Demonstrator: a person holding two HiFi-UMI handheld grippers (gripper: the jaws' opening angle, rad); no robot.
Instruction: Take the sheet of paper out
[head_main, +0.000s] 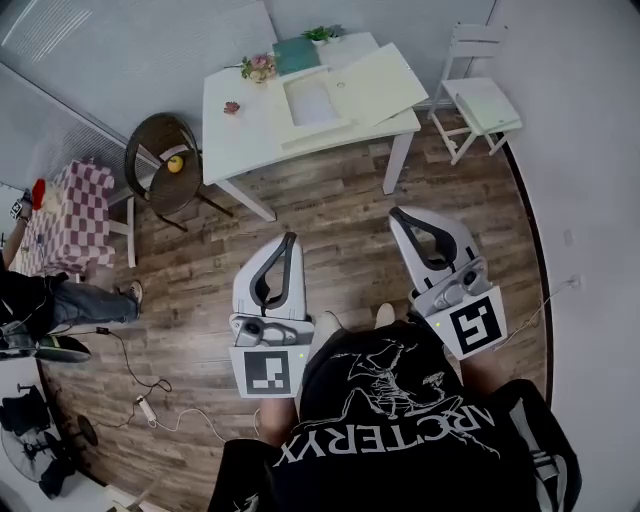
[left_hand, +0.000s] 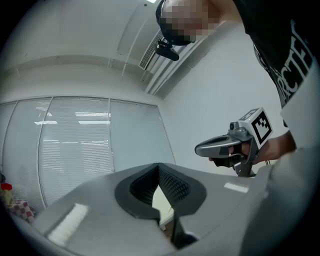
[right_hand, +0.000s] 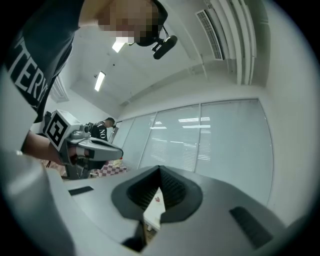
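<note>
A white table (head_main: 240, 135) stands at the far end of the wooden floor. On it lies a pale flat case, opened out, with a white sheet of paper (head_main: 310, 100) in its left half and its cover (head_main: 385, 82) to the right. Both grippers hang over the floor, well short of the table. My left gripper (head_main: 291, 238) (left_hand: 159, 165) is shut and empty. My right gripper (head_main: 396, 214) (right_hand: 160, 167) is also shut with nothing in it. Each gripper view shows the other gripper beside it and a sliver of the table between its own jaws.
A teal book (head_main: 296, 54), flowers (head_main: 259, 66) and a small plant (head_main: 322, 33) sit at the table's back edge. A white chair (head_main: 480, 100) stands to its right, a round wicker chair (head_main: 165, 165) to its left. A checked table (head_main: 60, 215), a seated person (head_main: 50, 305) and floor cables (head_main: 150, 405) are far left.
</note>
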